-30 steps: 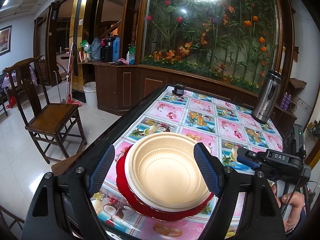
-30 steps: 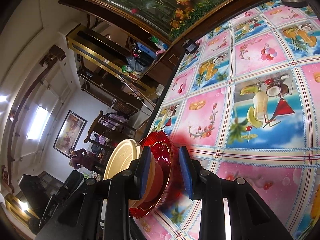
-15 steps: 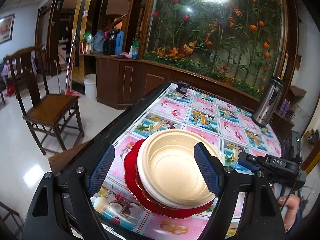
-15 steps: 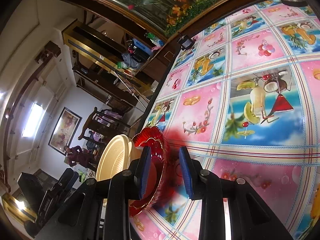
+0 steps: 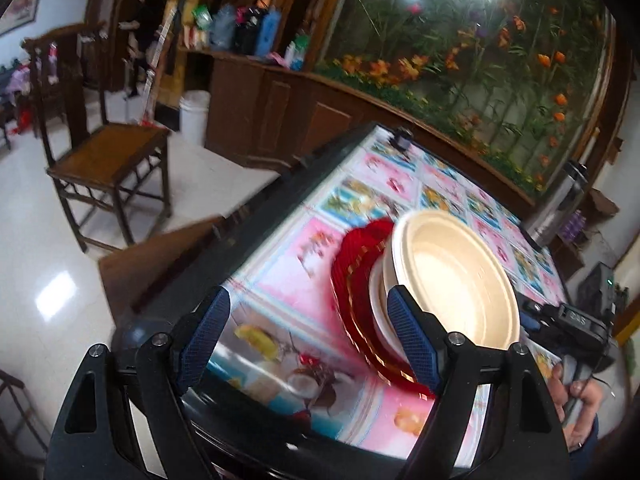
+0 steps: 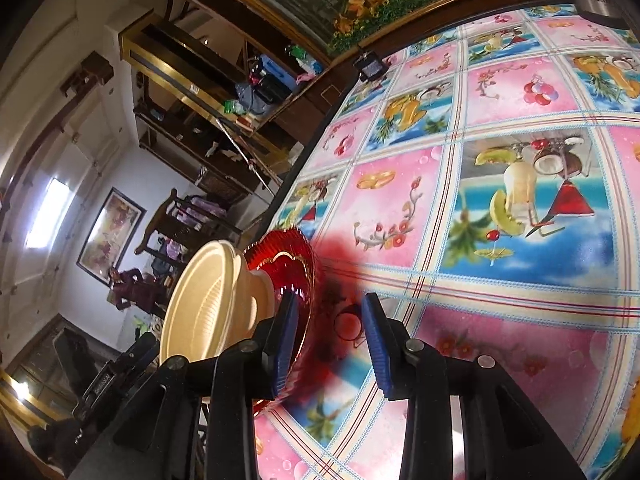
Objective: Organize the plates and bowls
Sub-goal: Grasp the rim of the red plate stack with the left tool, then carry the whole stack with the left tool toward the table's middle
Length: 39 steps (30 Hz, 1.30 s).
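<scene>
A cream bowl (image 5: 452, 276) sits stacked on a red scalloped plate (image 5: 356, 276) near the table's left edge. My left gripper (image 5: 308, 336) is open and empty; the stack lies to the right of it, past its right finger. In the right wrist view the same bowl (image 6: 208, 304) and red plate (image 6: 296, 276) are at the left. My right gripper (image 6: 328, 340) has its jaws open around the plate's rim; the left finger is inside the rim, the right finger outside. Contact with the rim is unclear.
The table has a colourful fruit-print cloth (image 6: 500, 200) and a dark edge (image 5: 256, 220). A steel thermos (image 5: 560, 204) stands at the far right, a small dark jar (image 5: 402, 138) at the far end. A wooden chair (image 5: 104, 148) stands on the floor to the left.
My left gripper has swung left and away, so the stack went from between its fingers to the right of them. My right gripper's jaws have opened wider around the red plate's rim.
</scene>
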Each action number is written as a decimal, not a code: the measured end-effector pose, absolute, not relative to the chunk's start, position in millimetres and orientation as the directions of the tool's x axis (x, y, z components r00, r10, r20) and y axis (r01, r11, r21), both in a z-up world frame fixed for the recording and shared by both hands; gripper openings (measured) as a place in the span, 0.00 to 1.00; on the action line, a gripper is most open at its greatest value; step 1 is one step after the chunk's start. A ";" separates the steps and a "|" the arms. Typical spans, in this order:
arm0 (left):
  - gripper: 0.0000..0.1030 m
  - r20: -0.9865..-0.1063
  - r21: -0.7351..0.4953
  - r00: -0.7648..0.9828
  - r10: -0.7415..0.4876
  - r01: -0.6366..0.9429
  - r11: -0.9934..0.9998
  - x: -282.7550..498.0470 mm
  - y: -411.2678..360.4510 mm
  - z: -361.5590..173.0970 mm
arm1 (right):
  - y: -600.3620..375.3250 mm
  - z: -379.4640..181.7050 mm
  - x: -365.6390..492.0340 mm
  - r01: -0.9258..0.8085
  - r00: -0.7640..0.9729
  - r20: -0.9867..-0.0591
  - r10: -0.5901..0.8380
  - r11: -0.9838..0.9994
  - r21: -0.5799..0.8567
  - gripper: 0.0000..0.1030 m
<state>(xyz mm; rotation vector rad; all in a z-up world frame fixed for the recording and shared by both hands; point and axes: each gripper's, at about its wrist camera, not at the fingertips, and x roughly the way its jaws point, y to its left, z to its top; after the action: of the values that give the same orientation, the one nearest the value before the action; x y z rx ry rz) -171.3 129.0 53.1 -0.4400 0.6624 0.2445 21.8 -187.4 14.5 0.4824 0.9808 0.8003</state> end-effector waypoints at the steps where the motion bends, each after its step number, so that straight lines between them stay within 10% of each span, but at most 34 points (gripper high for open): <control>1: 0.76 -0.640 -0.321 0.766 0.064 -0.342 0.883 -170.8 127.4 50.3 | -184.8 13.8 20.5 -0.380 0.307 -0.545 0.780 0.625 0.682 0.34; 33: 0.11 -0.708 -0.241 0.706 0.001 -0.243 0.939 -112.5 111.6 11.6 | -127.5 -1.8 7.5 -0.499 0.291 -0.650 0.702 0.691 0.523 0.18; 39: 0.11 -0.713 -0.224 0.701 0.012 -0.245 0.943 -107.9 101.2 13.3 | -136.3 -2.0 6.4 -0.472 0.300 -0.643 0.705 0.695 0.542 0.18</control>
<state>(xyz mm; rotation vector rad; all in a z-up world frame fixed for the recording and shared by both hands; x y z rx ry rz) -107.9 101.2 13.3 -0.3154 0.7843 0.1457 6.4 -136.3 -2.0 0.2708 0.9929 0.7937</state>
